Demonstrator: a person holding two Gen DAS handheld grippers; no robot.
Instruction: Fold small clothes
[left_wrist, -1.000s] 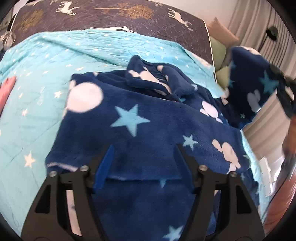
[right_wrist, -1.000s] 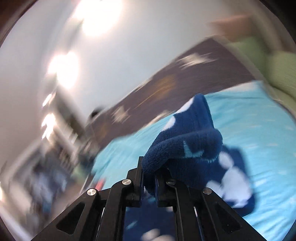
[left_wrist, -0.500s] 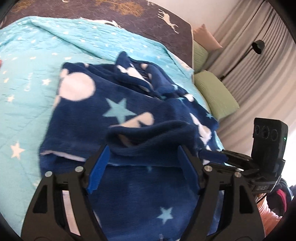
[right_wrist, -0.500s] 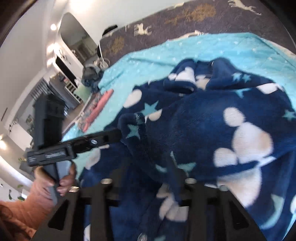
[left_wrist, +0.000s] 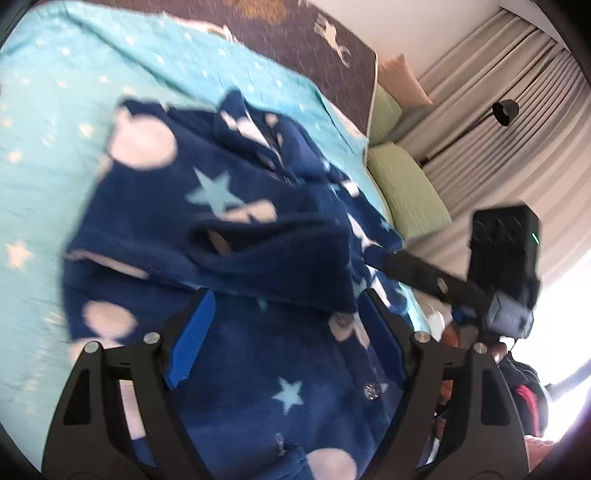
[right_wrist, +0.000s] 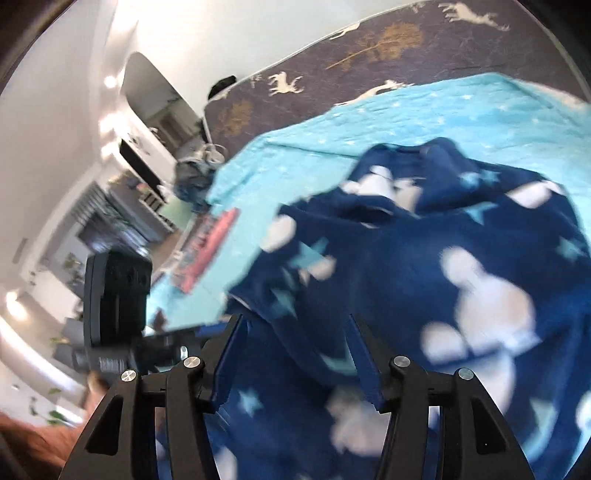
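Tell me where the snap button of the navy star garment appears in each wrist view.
Left wrist view: the snap button is low, right of centre, on the navy garment.
Right wrist view: no button can be made out; the garment is blurred.
Shared landmark: the turquoise star bedspread.

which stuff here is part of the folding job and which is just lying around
Job:
- fleece top, navy with stars, lying on the blanket
- left tool, jaws opening, nothing gripped
- right tool, jaws opening, nothing gripped

Lying about:
- turquoise blanket
- deer cover
- green cushions
- red item at the blanket's edge
- curtains
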